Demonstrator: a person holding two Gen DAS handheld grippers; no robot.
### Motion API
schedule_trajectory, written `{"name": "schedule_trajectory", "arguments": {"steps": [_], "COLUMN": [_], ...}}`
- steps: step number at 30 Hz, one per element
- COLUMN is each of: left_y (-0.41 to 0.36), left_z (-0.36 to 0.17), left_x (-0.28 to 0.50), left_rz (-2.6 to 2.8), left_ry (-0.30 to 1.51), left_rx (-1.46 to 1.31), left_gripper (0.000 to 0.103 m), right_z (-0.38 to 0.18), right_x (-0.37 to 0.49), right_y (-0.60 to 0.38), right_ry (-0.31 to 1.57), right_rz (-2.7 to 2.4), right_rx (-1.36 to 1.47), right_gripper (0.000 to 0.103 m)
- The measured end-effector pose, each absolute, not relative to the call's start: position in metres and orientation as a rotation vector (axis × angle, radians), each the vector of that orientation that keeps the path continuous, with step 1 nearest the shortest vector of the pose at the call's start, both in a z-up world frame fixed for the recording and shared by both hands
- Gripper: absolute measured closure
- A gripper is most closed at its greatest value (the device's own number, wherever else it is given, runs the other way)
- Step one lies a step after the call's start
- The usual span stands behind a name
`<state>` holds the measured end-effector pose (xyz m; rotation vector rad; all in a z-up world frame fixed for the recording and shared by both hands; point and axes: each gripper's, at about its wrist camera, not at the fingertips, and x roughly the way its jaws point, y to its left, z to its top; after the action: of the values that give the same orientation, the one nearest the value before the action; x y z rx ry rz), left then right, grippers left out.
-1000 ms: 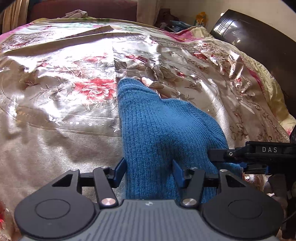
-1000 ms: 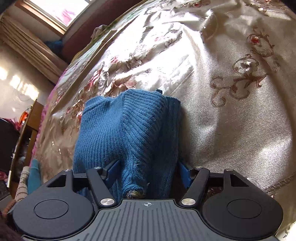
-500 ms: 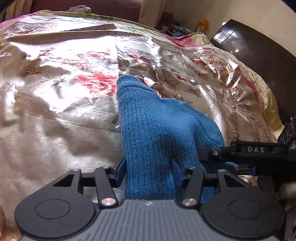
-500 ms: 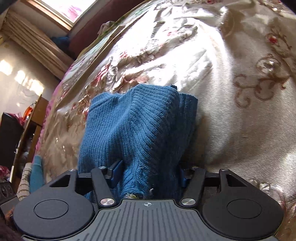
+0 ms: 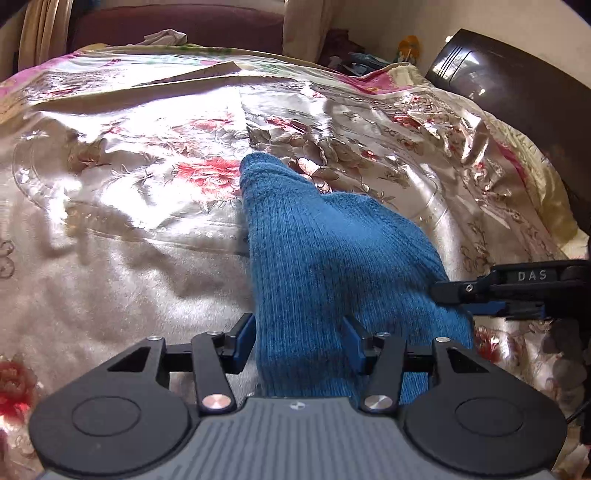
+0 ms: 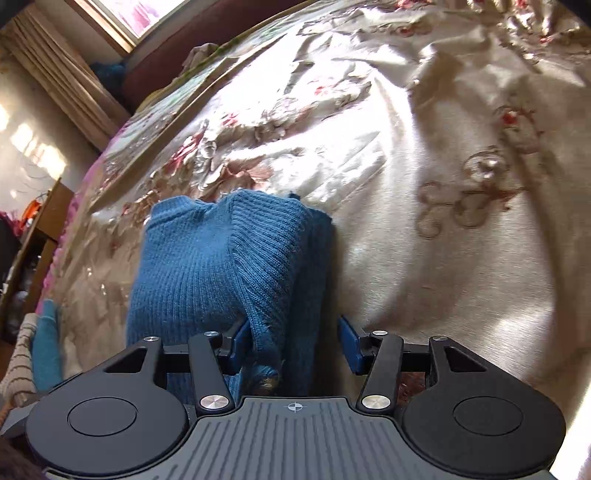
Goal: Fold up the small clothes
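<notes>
A blue knitted garment [image 5: 332, 258] lay on a bed covered with a shiny cream bedspread [image 5: 110, 266] embroidered with red flowers and grey leaves. In the left wrist view the left claw [image 5: 299, 343] had its two blue-padded fingers [image 5: 243, 341] set apart on either side of the near end of the knit, which rose between them and ran away from the camera to a rounded far corner; the pads stood just beside the fabric, and whether they pressed it could not be told. At the right edge of that view the right claw [image 5: 484, 306] reached in sideways, its dark body marked "DAS", with its tip at the right edge of the blue knit. In the right wrist view the right claw [image 6: 293, 343] likewise stood spread, the left pad touching a ribbed fold of the garment [image 6: 221, 269] and the right pad [image 6: 349, 343] slightly clear of the cloth. The knit there showed as a bundled, folded mass with a thicker ribbed ridge running toward the camera between the fingers. A dark wooden headboard [image 5: 517, 85] stood at the far right of the bed, curtains [image 6: 62, 81] hung by a window [image 6: 122, 14], and a striped cloth with a teal piece [image 6: 40, 350] lay at the left edge of the bed.
</notes>
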<state>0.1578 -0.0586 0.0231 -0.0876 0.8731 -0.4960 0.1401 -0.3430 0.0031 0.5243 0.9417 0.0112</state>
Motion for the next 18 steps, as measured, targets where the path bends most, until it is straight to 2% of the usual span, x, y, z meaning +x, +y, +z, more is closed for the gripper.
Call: {"name": "schedule_trajectory", "arguments": {"steps": [7, 11, 13, 14, 18], "left_y": [-0.05, -0.051, -0.05, -0.05, -0.05], "left_z": [0.03, 0.023, 0.021, 0.021, 0.016], "left_x": [0.124, 0.114, 0.107, 0.104, 0.094], "left_rz": [-0.461, -0.435, -0.428, -0.428, -0.42], "left_ry": [0.838, 0.888, 0.901, 0.903, 0.934], "left_rx": [-0.017, 0.022, 0.036, 0.038, 0.036], "left_gripper": [0.048, 0.048, 0.048, 0.048, 0.047], "right_z": [0.041, 0.029, 0.015, 0.01, 0.019], "right_x": [0.109, 0.104, 0.103, 0.101, 0.074], "right_y": [-0.29, -0.266, -0.268, -0.271, -0.27], "right_ry": [0.827, 0.885, 0.926, 0.942, 0.91], "right_rz": [-0.009, 0.008, -0.064, -0.096, -0.073], "right_rx": [0.25, 0.195, 0.14, 0.129, 0.2], "right_gripper": [0.052, 0.057, 0.057, 0.052, 0.053]}}
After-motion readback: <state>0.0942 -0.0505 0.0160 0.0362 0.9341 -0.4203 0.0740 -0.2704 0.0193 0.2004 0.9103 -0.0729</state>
